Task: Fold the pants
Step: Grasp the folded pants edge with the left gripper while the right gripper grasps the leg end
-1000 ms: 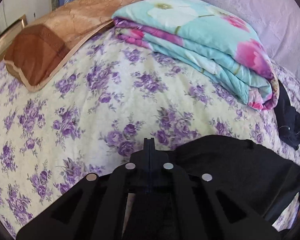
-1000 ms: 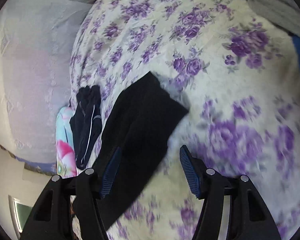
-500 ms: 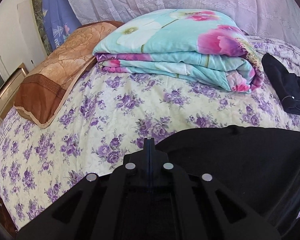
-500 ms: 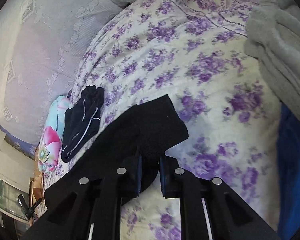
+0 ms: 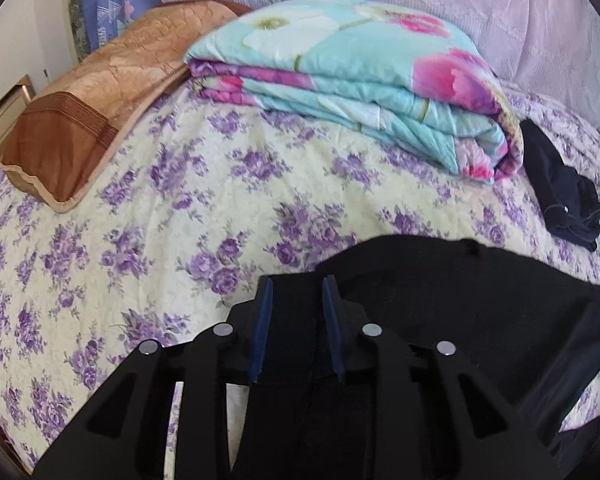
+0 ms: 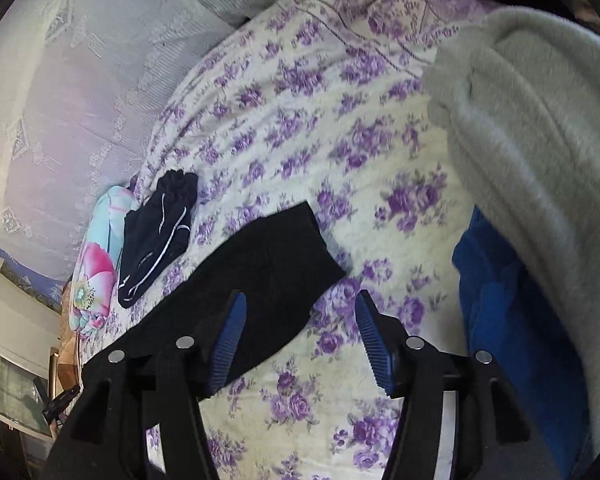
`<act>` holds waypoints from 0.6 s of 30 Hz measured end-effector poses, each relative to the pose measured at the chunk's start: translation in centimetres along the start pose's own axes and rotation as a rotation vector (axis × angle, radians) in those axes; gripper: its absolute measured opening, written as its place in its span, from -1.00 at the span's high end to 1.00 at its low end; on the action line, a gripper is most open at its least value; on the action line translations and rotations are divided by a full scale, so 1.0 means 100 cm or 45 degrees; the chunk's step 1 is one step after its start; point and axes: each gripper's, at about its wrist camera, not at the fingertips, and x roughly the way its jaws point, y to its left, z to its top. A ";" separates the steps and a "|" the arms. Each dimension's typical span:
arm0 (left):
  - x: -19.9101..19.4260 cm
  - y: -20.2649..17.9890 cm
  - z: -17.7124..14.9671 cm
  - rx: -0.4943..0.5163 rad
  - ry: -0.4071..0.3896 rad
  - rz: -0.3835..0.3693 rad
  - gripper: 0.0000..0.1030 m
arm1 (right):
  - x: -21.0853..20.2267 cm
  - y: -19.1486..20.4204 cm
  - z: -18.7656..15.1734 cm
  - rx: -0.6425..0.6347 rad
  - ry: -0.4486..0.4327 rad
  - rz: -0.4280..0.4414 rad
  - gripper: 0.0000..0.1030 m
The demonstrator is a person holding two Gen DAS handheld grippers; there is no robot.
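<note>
The black pants (image 5: 460, 300) lie flat on the floral bedspread (image 5: 180, 208); they also show in the right wrist view (image 6: 268, 268) as a long dark strip. My left gripper (image 5: 296, 286) is open a little, its blue-padded fingers over one end of the pants with black cloth between them. My right gripper (image 6: 300, 304) is open wide over the bedspread (image 6: 308, 128); its left finger is over the pants' edge, its right finger over bare bedspread. Neither gripper holds anything.
A folded turquoise floral quilt (image 5: 360, 80) and a brown pillow (image 5: 100, 92) lie at the head of the bed. Another folded dark garment (image 5: 560, 192) lies beside the quilt, also in the right wrist view (image 6: 156, 236). A grey blanket (image 6: 540, 140) and blue cloth (image 6: 512, 300) lie at right.
Both grippers were shut on the pants half a second ago and have opened. The pants now lie released on the bed.
</note>
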 end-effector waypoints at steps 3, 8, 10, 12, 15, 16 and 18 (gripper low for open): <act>0.014 -0.001 0.001 -0.005 0.027 0.016 0.39 | 0.013 -0.004 0.013 0.038 0.013 0.041 -0.11; 0.015 0.018 0.006 -0.077 -0.014 0.035 0.22 | 0.043 -0.007 0.029 0.068 0.060 0.057 -0.11; 0.022 0.023 0.007 -0.091 0.027 -0.018 0.12 | 0.053 -0.008 0.034 0.065 0.077 0.057 -0.11; 0.032 0.019 0.006 -0.066 0.068 -0.034 0.13 | 0.063 -0.009 0.041 0.073 0.082 0.062 -0.11; 0.041 0.008 0.008 -0.025 0.068 -0.063 0.15 | 0.079 -0.009 0.053 0.091 0.111 0.086 -0.12; 0.044 0.007 0.010 -0.033 0.078 -0.101 0.15 | 0.086 -0.008 0.057 0.087 0.142 0.095 -0.14; 0.052 0.006 0.014 -0.056 0.102 -0.099 0.15 | 0.100 -0.005 0.063 0.070 0.191 0.092 -0.15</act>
